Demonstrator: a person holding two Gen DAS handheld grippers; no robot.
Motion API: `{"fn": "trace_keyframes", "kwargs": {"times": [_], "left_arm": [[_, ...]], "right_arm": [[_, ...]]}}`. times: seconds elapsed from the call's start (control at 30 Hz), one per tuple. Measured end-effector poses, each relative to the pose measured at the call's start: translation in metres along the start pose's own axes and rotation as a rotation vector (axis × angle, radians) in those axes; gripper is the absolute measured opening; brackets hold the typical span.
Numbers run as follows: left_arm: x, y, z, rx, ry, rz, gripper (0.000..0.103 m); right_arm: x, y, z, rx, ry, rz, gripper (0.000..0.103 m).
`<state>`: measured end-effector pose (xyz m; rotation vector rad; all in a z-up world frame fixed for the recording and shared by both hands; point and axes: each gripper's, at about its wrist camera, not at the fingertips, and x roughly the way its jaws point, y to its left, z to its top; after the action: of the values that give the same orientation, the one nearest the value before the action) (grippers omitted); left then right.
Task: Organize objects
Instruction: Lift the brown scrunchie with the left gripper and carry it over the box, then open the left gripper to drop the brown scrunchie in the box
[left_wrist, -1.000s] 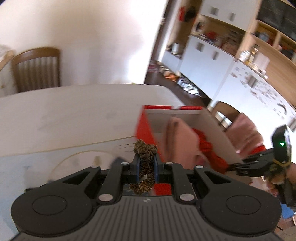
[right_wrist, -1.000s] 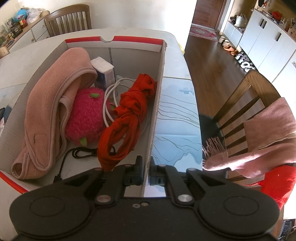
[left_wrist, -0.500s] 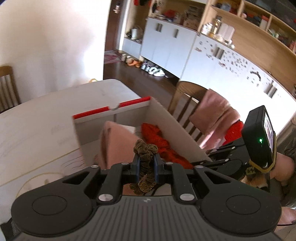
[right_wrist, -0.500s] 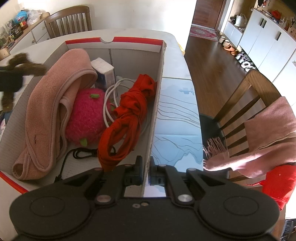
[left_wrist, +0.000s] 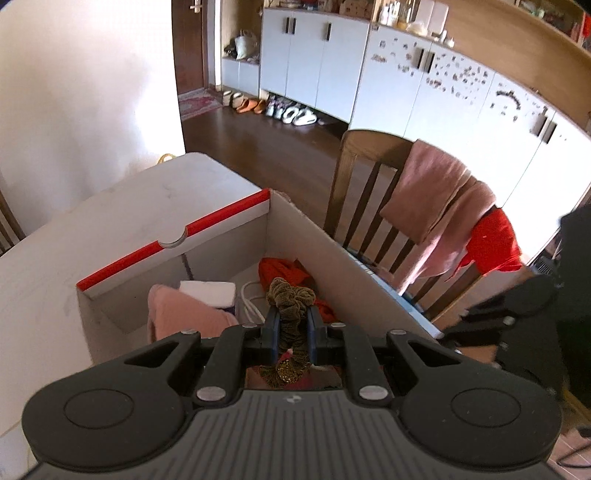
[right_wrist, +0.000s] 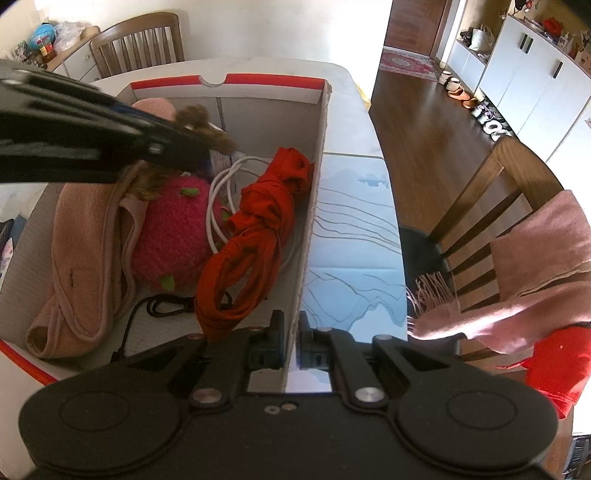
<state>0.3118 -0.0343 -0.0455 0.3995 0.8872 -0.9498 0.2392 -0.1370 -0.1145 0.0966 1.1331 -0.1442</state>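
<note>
My left gripper (left_wrist: 291, 314) is shut on a brown scrunchie (left_wrist: 290, 295) and holds it above the open cardboard box (left_wrist: 173, 236). In the right wrist view the left gripper (right_wrist: 177, 144) reaches in from the left with the scrunchie (right_wrist: 207, 127) over the box. My right gripper (right_wrist: 291, 332) is shut on the box's right wall (right_wrist: 314, 184). Inside lie a pink towel (right_wrist: 81, 240), a pink plush fruit (right_wrist: 173, 229), a white cable (right_wrist: 218, 206), a red cloth (right_wrist: 258, 229), a black cord (right_wrist: 162, 306) and a white packet (left_wrist: 208, 291).
The box sits on a white table (left_wrist: 55, 258) with a blue patterned mat (right_wrist: 354, 240) to its right. A wooden chair (right_wrist: 491, 192) draped with pink cloth (right_wrist: 535, 266) stands at the table's right edge. Another chair (right_wrist: 140, 40) is at the far end.
My left gripper has swung right with the scrunchie and now hangs over the middle of the box. The right gripper has stayed on the box wall.
</note>
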Motion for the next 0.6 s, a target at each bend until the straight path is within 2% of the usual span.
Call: {"fn": "trace_keyframes", "kwargs": {"times": [0.27, 0.6], "left_arm": [[0.041, 0.001, 0.008, 0.01, 0.08, 0.018, 0.013], [0.063, 0.006, 0.011, -0.008, 0.141, 0.019, 0.013]], "right_arm": [[0.0, 0.0, 0.0, 0.0, 0.001, 0.001, 0.005], [0.0, -0.001, 0.0, 0.007, 0.002, 0.006, 0.005]]}}
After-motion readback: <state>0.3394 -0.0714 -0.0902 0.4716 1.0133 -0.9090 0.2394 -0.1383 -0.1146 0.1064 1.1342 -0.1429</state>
